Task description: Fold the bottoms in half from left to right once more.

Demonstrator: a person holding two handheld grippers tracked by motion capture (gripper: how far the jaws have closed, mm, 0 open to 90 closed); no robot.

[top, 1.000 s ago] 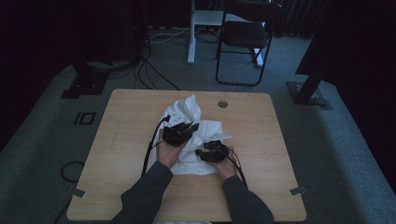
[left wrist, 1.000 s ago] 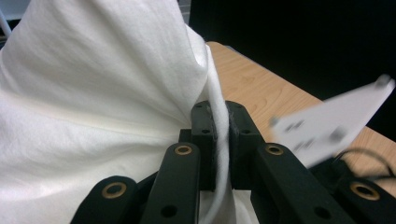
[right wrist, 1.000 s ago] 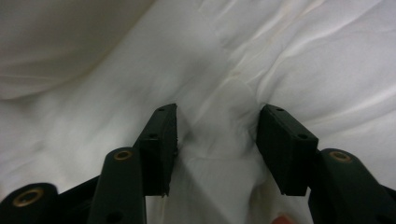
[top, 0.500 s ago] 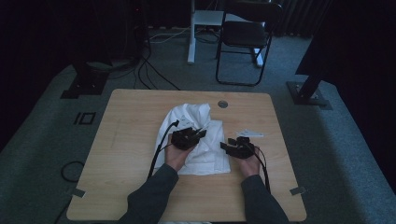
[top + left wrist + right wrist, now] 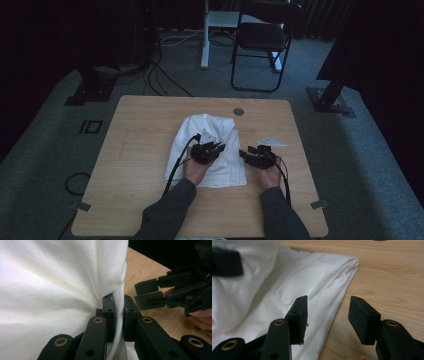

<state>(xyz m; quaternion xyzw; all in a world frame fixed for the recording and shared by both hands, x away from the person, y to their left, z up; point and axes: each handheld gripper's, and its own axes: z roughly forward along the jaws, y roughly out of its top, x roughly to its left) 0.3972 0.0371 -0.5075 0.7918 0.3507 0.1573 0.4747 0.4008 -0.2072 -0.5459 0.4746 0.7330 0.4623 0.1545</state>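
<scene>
Nearest the bench's (image 5: pixel 150 200) front edge, two sleeved forearms reach in, each hand carrying a gripper. The left gripper (image 5: pixel 119 315) has its fingers nearly together, pinching a fold of the white cloth (image 5: pixel 210 150); in the left gripper view the fabric is bunched and drawn into the narrow gap between the pads, so the cloth fans out from that point. This grip looks meant to hold or lift one layer while the other hand works.

The right gripper (image 5: pixel 328 320) sits just off the cloth's right edge, over bare wood, its fingers (image 5: pixel 299 315) standing about half apart with nothing between them. In the right gripper view they point at the folded, layered edge of the cloth, probably lining up to take that edge next.

The cloth itself lies near the middle of the bench, partly folded, its nearer part squared and its farther part rumpled. Beyond the right gripper a small pale scrap (image 5: pixel 271 142) lies on the wood, apart from the cloth. Farther back is a round grommet (image 5: pixel 238 111) in the bench, and behind the bench a dark chair (image 5: pixel 262 40) stands on the carpet.
</scene>
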